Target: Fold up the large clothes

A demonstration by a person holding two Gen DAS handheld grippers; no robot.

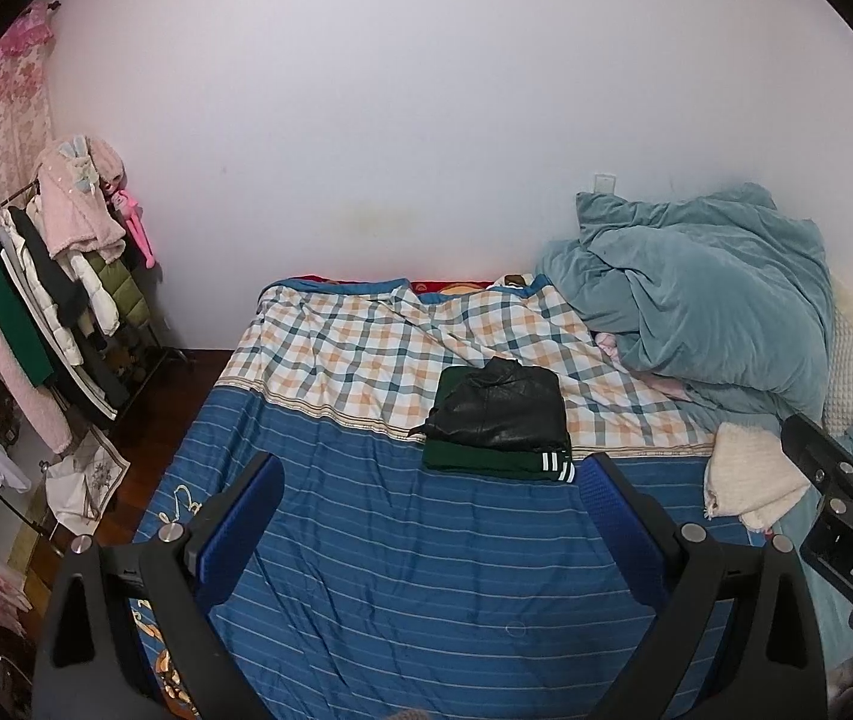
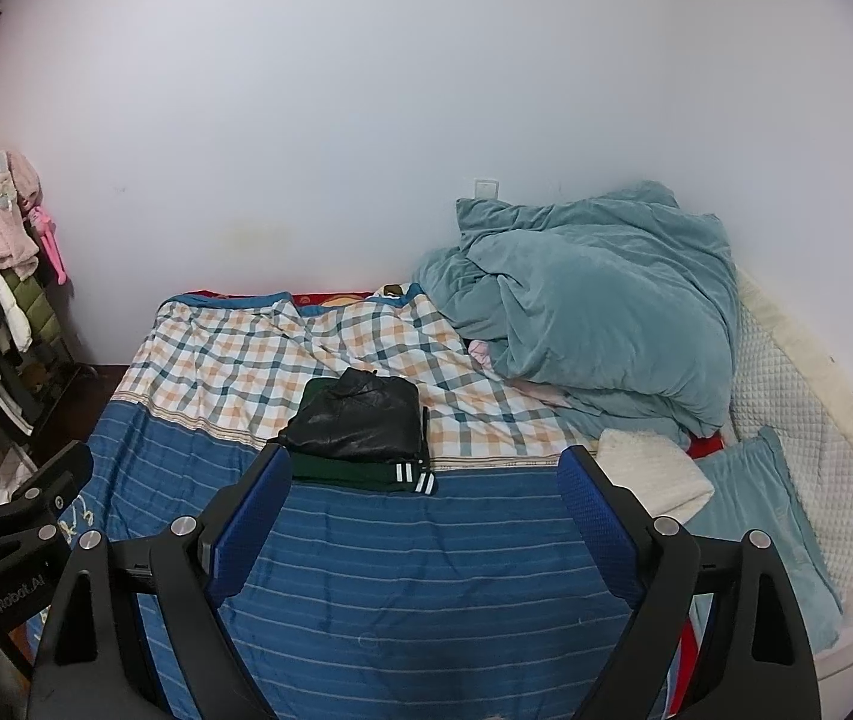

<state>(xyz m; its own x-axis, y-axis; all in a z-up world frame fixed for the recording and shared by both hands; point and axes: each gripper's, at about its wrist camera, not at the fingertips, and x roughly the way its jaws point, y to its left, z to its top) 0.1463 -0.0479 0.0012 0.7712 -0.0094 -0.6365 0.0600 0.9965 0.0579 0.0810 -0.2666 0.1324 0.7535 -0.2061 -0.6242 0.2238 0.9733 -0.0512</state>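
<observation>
Two folded garments sit stacked mid-bed: a black leather-look jacket (image 1: 501, 405) on top of a green piece w/ white stripes (image 1: 498, 461), right where the plaid part of the bedspread (image 1: 366, 540) meets the blue striped part. Both look done, edges roughly squared. Left gripper (image 1: 432, 516) hangs over the bare blue stripes near the foot of the bed, fingers wide apart, nothing btwn them. Right gripper (image 2: 426, 510) same: spread wide, empty, just short of the stack.

Judgement: this is btwn items, stack finished and no garment in hand. Next move prob calls for fetching another large piece. Candidates are the cream fluffy item (image 2: 651, 471) lying at the right beside the stack, or sth off the clothes rack (image 1: 60, 300) at the far left. It would need spreading flat on the free blue area before any fold.

Hard to tell: whether the cream item is clothing or a blanket. Teal duvet (image 2: 594, 300) is heaped at the head and hides most of a pink thing under it. Rack is cut off by the fisheye edge; near edge of bed is hidden behind gripper bodies.
</observation>
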